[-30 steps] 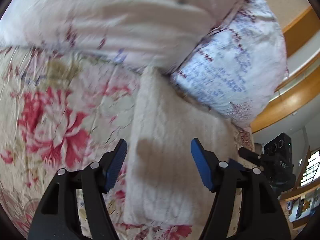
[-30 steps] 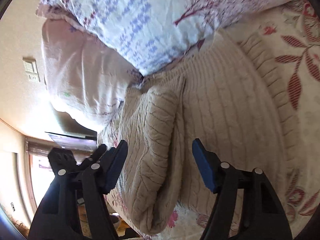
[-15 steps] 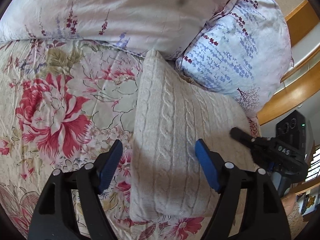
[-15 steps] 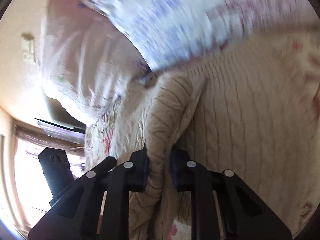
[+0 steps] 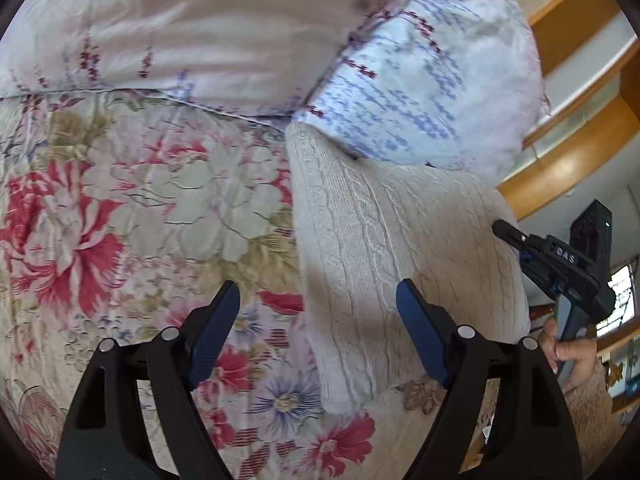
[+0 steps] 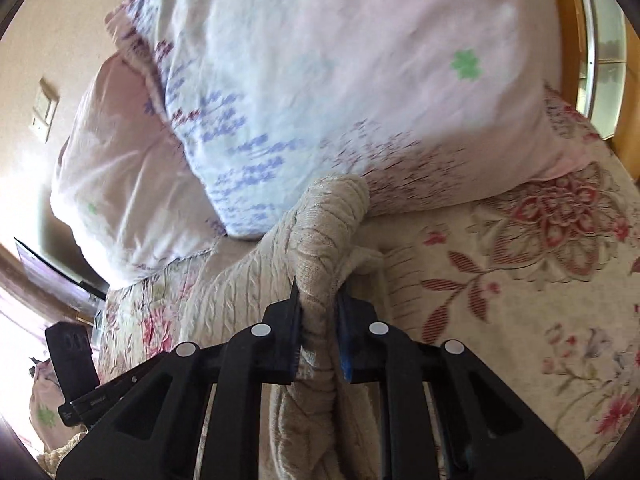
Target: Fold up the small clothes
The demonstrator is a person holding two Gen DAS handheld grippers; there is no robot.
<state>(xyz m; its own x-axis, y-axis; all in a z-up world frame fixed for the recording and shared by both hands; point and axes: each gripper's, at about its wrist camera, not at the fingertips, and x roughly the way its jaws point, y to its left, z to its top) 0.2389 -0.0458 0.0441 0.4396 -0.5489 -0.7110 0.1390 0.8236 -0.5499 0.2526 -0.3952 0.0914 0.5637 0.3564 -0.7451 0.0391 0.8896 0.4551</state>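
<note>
The cream cable-knit sweater [image 5: 384,240] lies folded into a long strip on the bed covered with a floral quilt in red, pink and beige [image 5: 132,216], and its far end touches the two pillows at the head of the bed. The white pillow with small purple sprigs [image 5: 192,28] lies to the left in the left wrist view, and the pale blue pillow with blue and dark red print [image 5: 432,76] lies to the right; the sweater's far corner sits just where the two pillows meet. The left gripper [image 5: 318,332] hovers above the near part of the sweater with its jaws wide apart and holds nothing. Its left blue pad [image 5: 216,332] is over the bare quilt just beside the sweater's left edge, and its right one is over the knitted cloth, so this edge of the sweater runs between the jaws. The right gripper [image 6: 318,320] has its jaws closed almost fully on a thick bunched fold of the sweater [image 6: 320,240]. The cloth is pinched between the pads, rises in front of them as a rounded hump toward the blue pillow [image 6: 320,80], and hangs down below them toward the camera. In the left wrist view the right gripper [image 5: 504,230] shows at the sweater's right edge, with the person's hand [image 5: 568,350] around its handle. A wooden bed frame [image 5: 568,172] is visible behind the pillows.
</note>
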